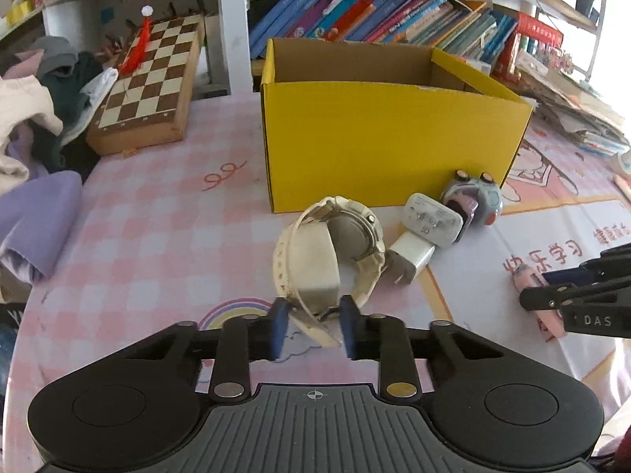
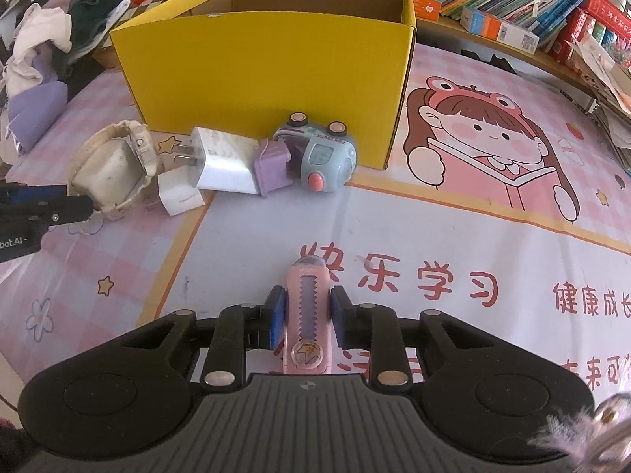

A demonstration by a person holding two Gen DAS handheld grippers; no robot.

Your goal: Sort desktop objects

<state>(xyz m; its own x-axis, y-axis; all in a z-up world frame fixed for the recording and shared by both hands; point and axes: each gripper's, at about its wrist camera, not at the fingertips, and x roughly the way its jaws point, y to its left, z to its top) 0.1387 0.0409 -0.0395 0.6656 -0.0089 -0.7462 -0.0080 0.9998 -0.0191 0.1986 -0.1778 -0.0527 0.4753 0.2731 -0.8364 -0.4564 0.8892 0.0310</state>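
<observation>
A yellow cardboard box (image 1: pixel 378 134) stands open on the pink mat; it also shows in the right wrist view (image 2: pixel 268 67). A cream wristwatch on a white cushion (image 1: pixel 327 260) lies in front of it. My left gripper (image 1: pixel 313 329) is around the watch's strap end, fingers close on it. White chargers (image 1: pixel 422 236) and a grey-blue toy car (image 1: pixel 477 201) lie against the box. My right gripper (image 2: pixel 305 315) is shut on a pink utility knife (image 2: pixel 307 311) that rests on the mat.
A chessboard box (image 1: pixel 150 86) and a heap of clothes (image 1: pixel 35 118) lie at the left. Books (image 1: pixel 374 12) fill the shelf behind the box. Stacked papers and books (image 2: pixel 572 19) sit at the right edge.
</observation>
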